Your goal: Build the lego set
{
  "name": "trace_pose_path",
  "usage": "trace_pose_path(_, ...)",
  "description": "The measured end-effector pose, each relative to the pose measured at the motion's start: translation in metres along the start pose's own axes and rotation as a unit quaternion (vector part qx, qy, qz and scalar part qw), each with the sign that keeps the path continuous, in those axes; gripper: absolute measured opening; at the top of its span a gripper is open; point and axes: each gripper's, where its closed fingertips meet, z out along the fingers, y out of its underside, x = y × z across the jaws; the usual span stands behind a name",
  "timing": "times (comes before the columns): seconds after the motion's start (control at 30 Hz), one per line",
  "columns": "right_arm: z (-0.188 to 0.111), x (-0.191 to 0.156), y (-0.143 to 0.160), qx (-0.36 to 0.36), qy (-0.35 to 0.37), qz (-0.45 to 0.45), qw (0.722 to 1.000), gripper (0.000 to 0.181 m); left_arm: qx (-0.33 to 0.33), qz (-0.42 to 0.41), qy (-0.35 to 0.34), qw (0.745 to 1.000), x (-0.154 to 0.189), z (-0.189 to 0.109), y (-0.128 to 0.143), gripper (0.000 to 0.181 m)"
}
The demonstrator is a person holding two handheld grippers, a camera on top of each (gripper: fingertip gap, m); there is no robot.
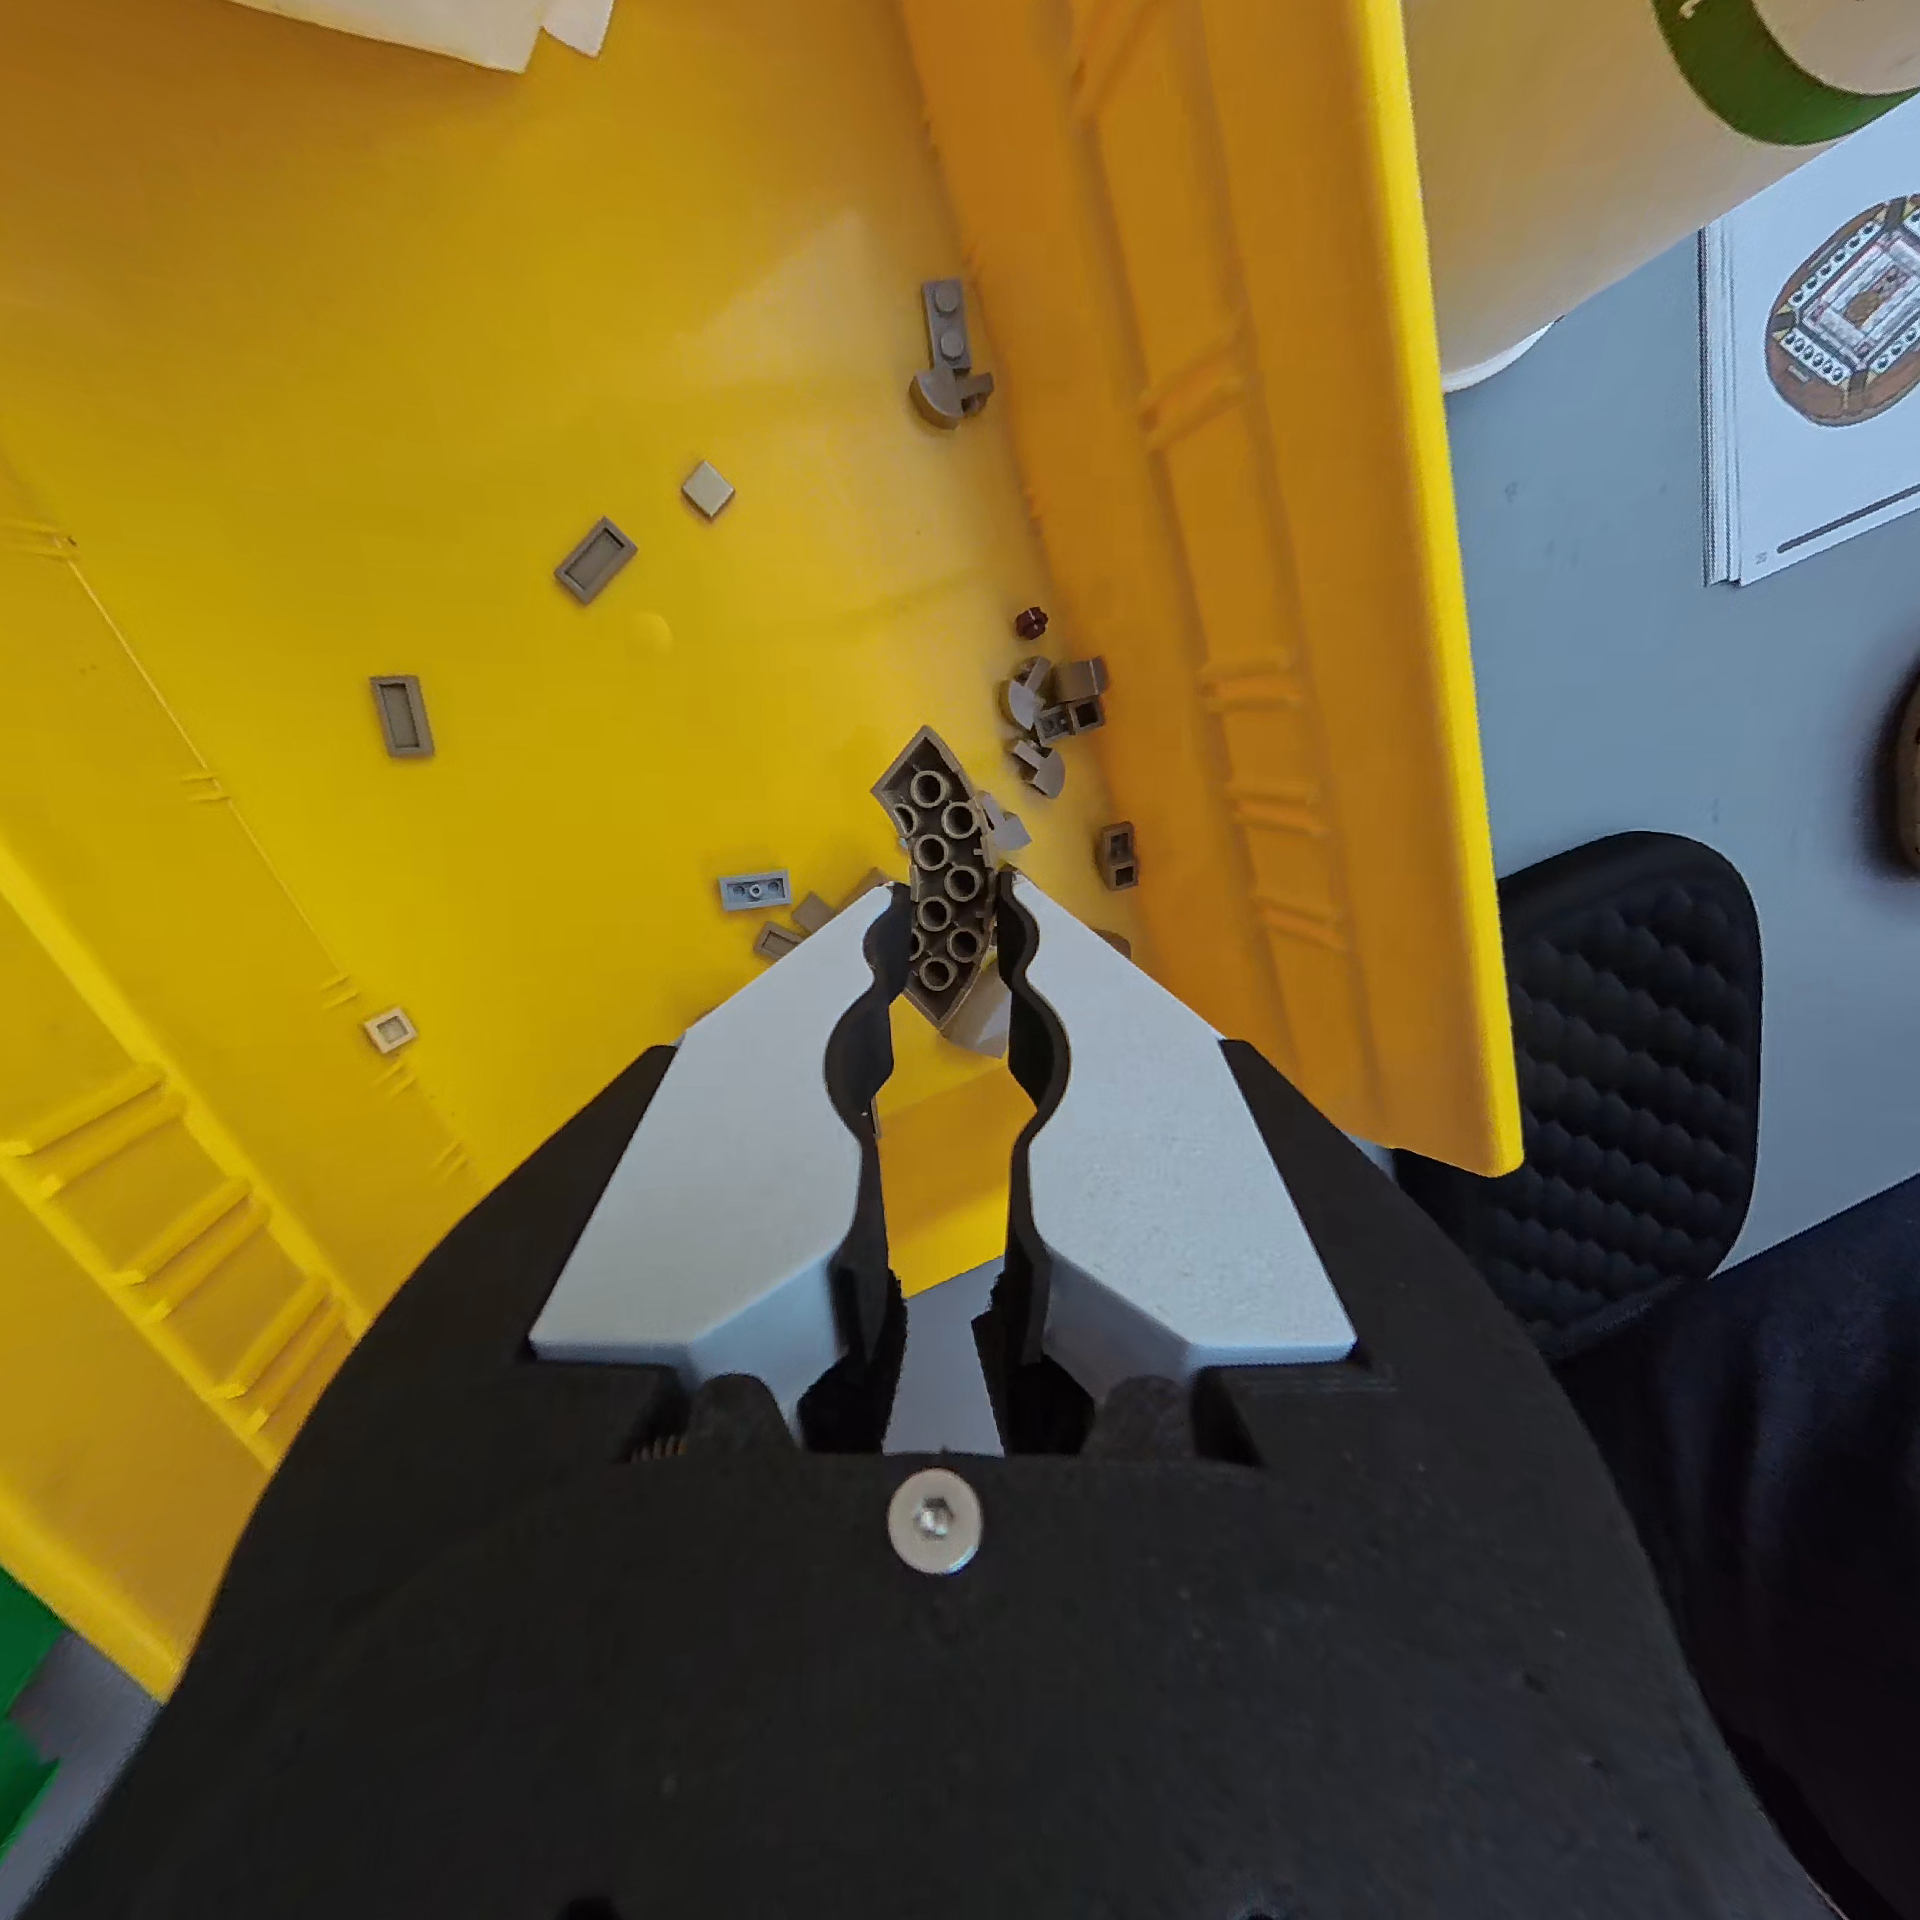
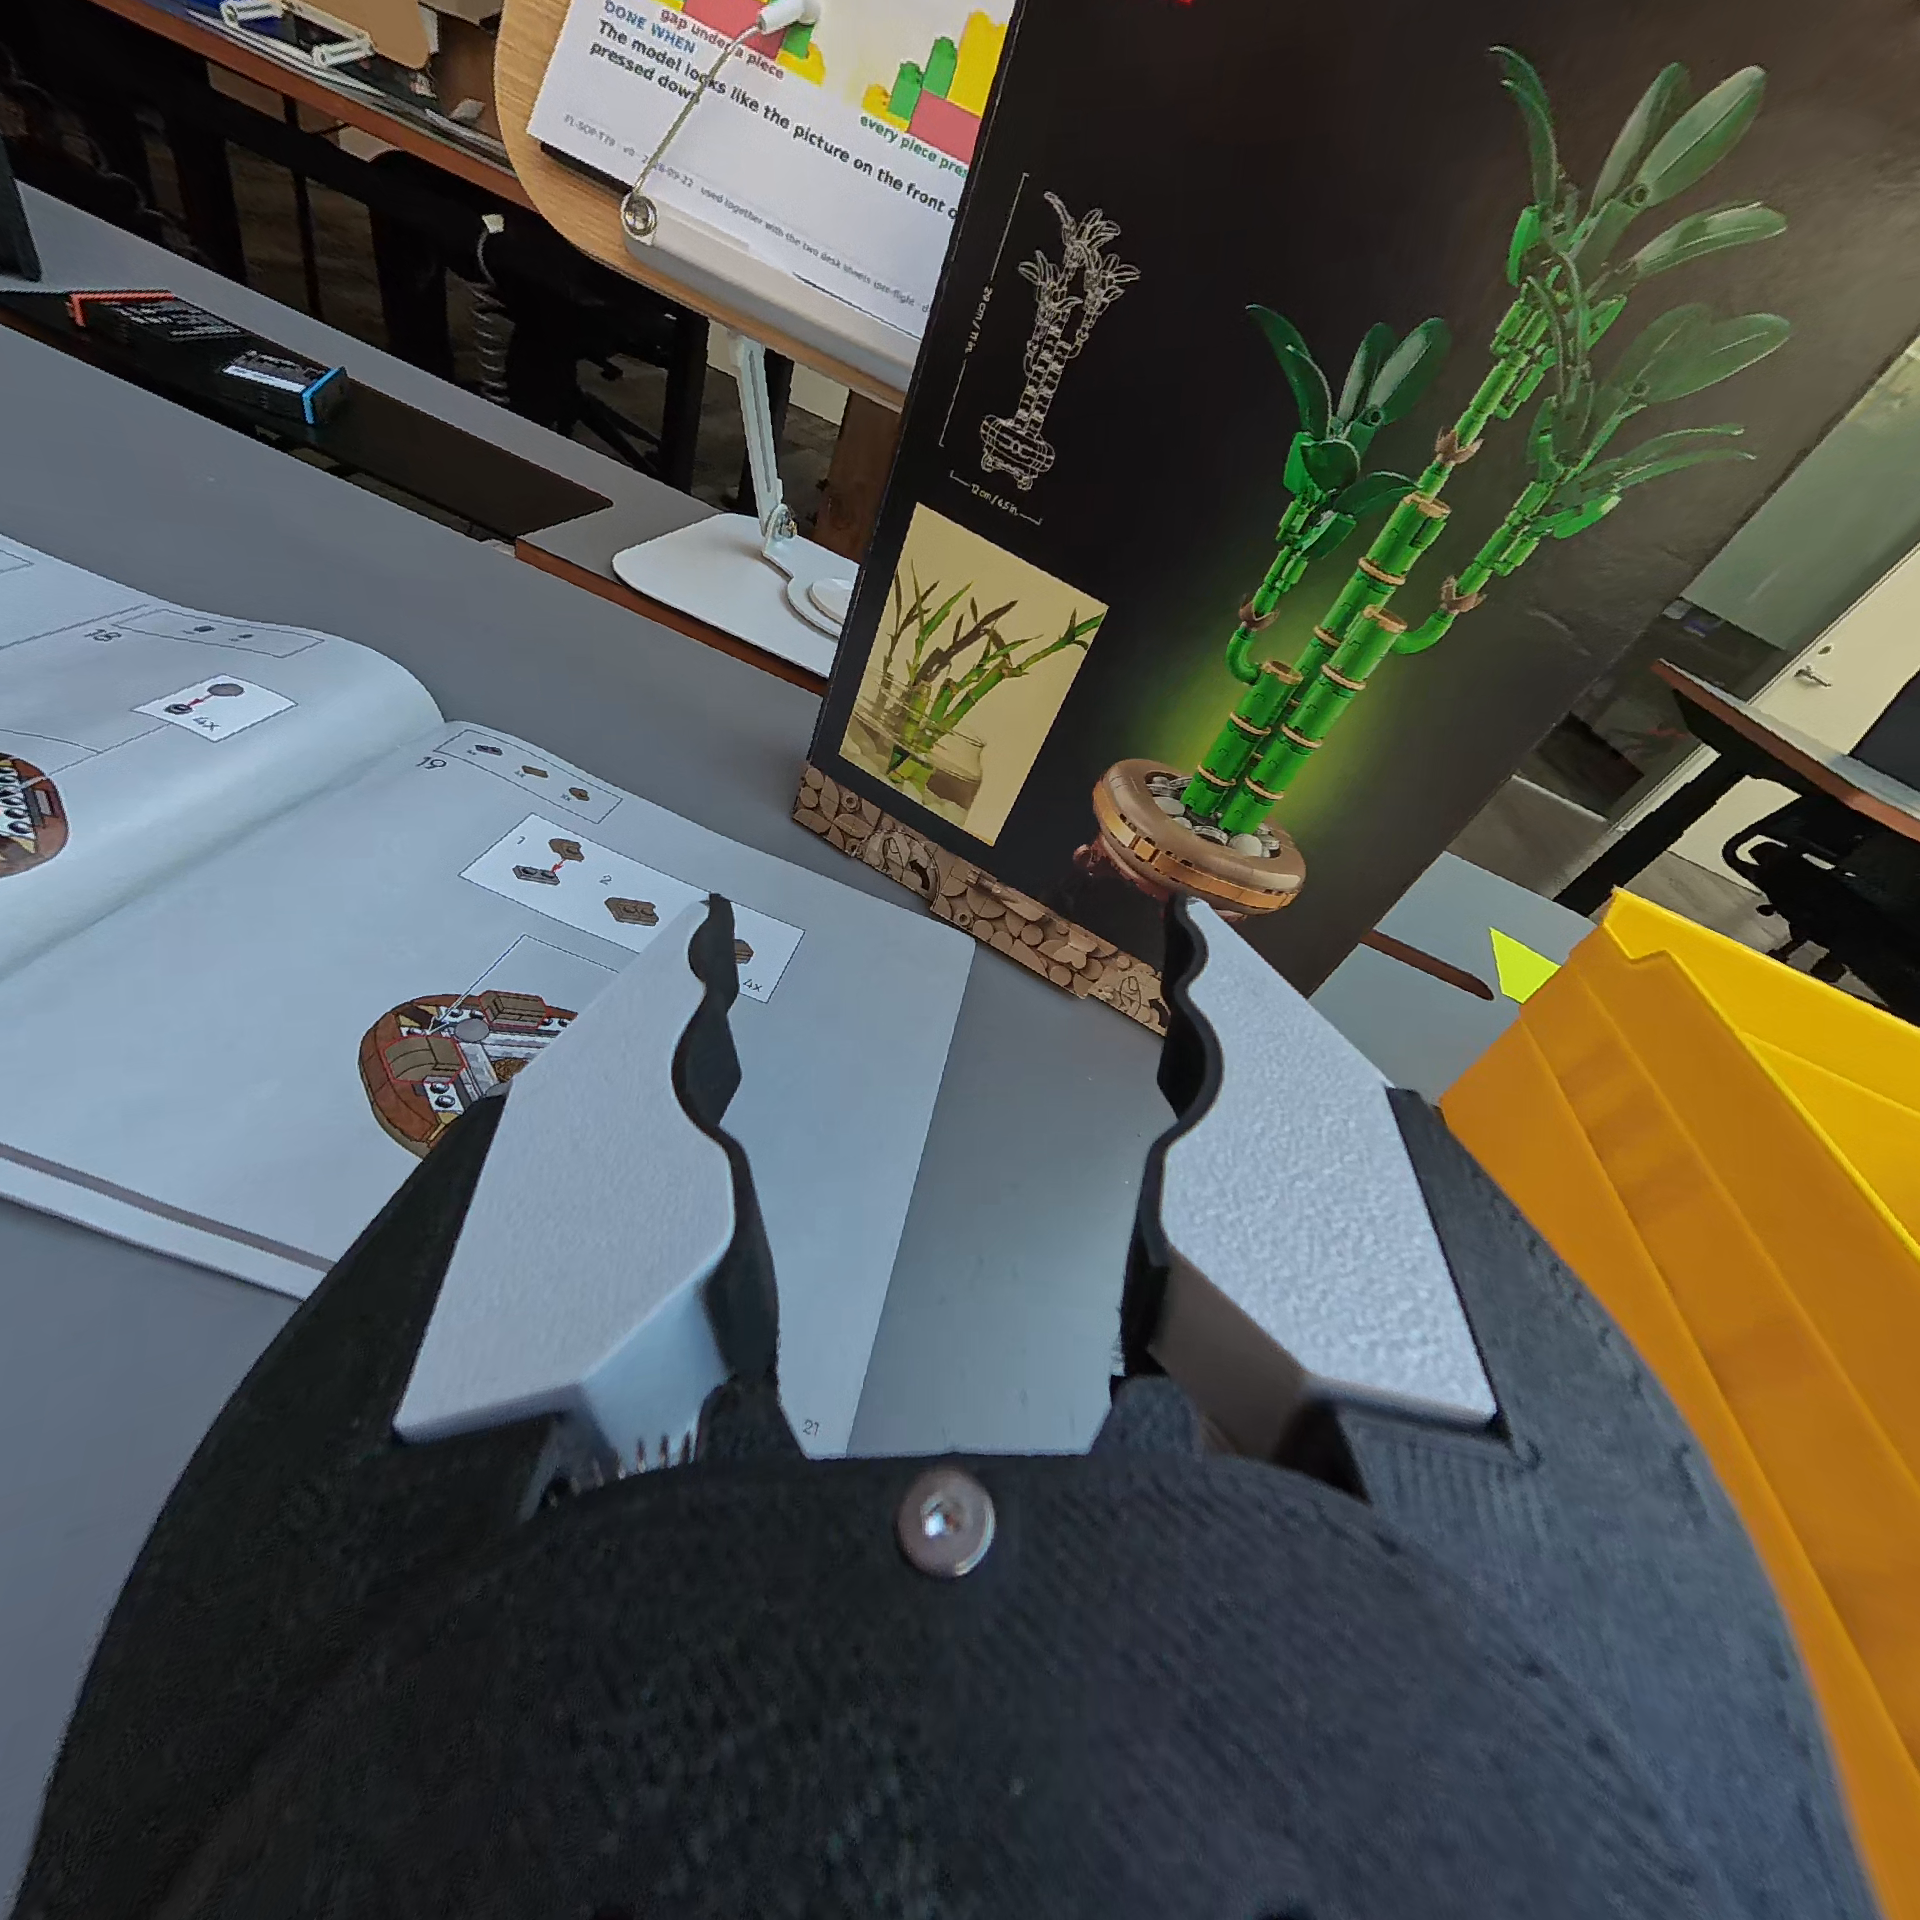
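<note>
The left tool [image 1: 948, 883] is clenched on a curved grey-brown plastic lego piece [image 1: 938, 883] with round tubes on its underside. It holds the piece up on its edge inside the big yellow plastic bin [image 1: 416, 364], right next to the bin's tall side wall. Only the very tips pinch it, so it could twist or slip out and drop back among the small grey loose lego bits [image 1: 1055, 717] lying on the bin floor. It could also bump the wall when it is lifted out.

The right tool [image 2: 945, 914] is released, with nothing in it. It hangs over the grey tabletop [image 2: 997, 1195], above the edge of the open white paper instruction book [image 2: 312, 1039]. The dark cardboard set box with a green bamboo picture [image 2: 1351, 520] stands just behind.
</note>
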Motion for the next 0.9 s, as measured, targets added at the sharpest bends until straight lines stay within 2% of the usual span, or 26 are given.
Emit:
trace_pose_path(0.53,0.001,0.0,0.003,-0.006,0.003,-0.006,1.0,0.082,0.041,0.007,0.001,0.999,0.004,-0.014,-0.013,0.014)
trace_pose_path(0.63,0.001,0.001,0.003,-0.006,0.005,-0.006,1.0,0.082,0.064,0.014,0.022,0.998,0.017,-0.022,-0.019,0.014)
trace_pose_path(0.77,0.001,0.001,0.003,-0.008,0.007,-0.006,1.0,0.081,0.127,0.03,0.051,0.99,0.036,-0.042,-0.035,0.014)
trace_pose_path(0.83,0.0,0.002,0.003,-0.007,0.008,-0.006,1.0,0.081,0.153,0.043,0.031,0.987,0.035,-0.05,-0.04,0.014)
trace_pose_path(0.9,-0.001,0.003,0.003,-0.007,0.009,-0.004,1.0,0.081,0.166,0.056,-0.029,0.984,0.021,-0.052,-0.04,0.014)
